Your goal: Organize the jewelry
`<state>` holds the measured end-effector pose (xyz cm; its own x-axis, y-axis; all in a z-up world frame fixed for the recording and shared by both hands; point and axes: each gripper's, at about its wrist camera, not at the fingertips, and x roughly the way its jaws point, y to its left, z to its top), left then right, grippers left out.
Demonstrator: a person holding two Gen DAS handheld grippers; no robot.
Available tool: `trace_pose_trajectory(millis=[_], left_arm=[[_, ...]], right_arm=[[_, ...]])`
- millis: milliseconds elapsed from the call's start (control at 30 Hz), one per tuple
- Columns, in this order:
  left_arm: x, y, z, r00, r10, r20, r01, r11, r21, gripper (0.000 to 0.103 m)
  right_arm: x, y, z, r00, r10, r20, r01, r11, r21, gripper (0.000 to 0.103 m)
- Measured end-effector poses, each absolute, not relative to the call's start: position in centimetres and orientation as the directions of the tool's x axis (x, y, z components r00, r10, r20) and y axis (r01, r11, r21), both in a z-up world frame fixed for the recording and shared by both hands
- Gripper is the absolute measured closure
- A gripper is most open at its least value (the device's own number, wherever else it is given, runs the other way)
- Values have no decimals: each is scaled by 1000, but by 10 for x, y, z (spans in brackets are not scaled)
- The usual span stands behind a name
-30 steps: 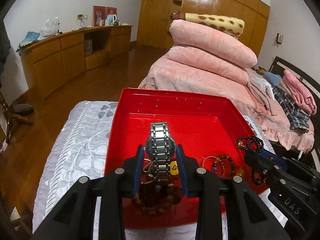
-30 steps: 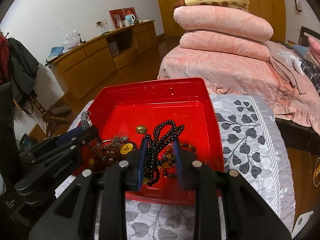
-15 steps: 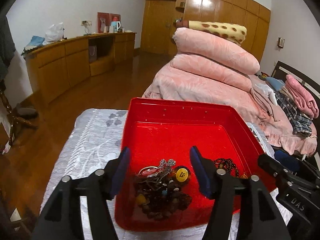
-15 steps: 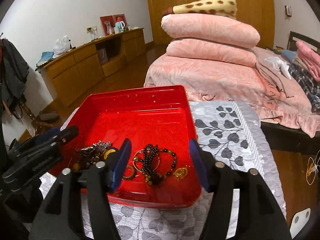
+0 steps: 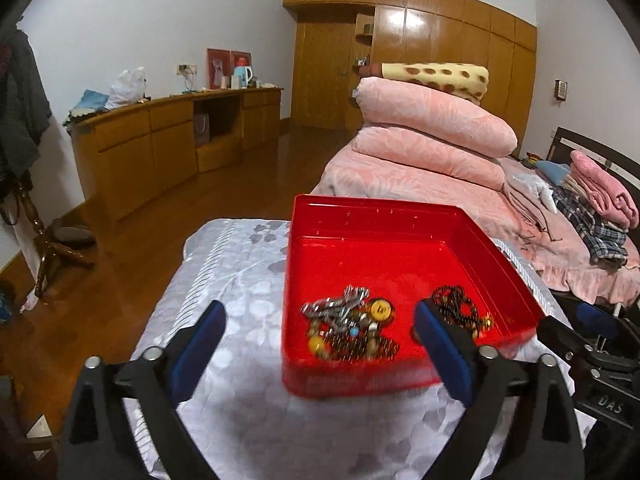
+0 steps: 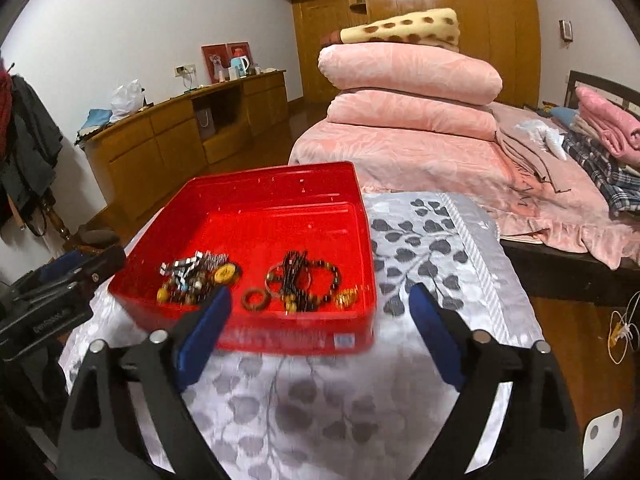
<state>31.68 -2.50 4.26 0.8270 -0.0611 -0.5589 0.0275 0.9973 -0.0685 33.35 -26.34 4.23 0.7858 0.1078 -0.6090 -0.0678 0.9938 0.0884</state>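
Note:
A red tray [image 5: 376, 216] [image 6: 280, 184] sits on a grey floral cloth. In it lie two heaps: a silver watch with mixed beads and a yellow charm [image 5: 348, 324] [image 6: 196, 272], and dark bead bracelets with a gold piece [image 5: 456, 304] [image 6: 308, 280]. A brown ring [image 6: 255, 299] lies between them. My left gripper [image 5: 320, 340] is open wide and empty, just short of the tray's near edge. My right gripper [image 6: 320, 320] is open wide and empty, in front of the tray's near right corner. Each gripper shows at the edge of the other's view [image 5: 592, 344] [image 6: 60, 280].
The cloth-covered table [image 6: 436, 248] is small, with drops to a wooden floor on the left. A bed with stacked pink quilts [image 5: 432, 136] stands behind. A long wooden cabinet [image 5: 160, 140] lines the far left wall. Folded clothes [image 5: 592, 200] lie at right.
Both grippers opened, dropped the watch and the black beads into the tray, and pulled back toward me. The jaws have spread wider since half a second ago.

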Motion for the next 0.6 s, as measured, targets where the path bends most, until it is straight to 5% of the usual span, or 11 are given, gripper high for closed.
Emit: trace_pose_trajectory(millis=[167,600], left_arm=[[291,-23,37,841,-24,-541,17,1000,-19,6],[234,-21,41,869,-39,-493,37,999,-14,6]], right_arm=[[309,-265,35,780,105,-618,-66,994,85,6],[249,-251,37,808,137,-573,-124,990,62,6]])
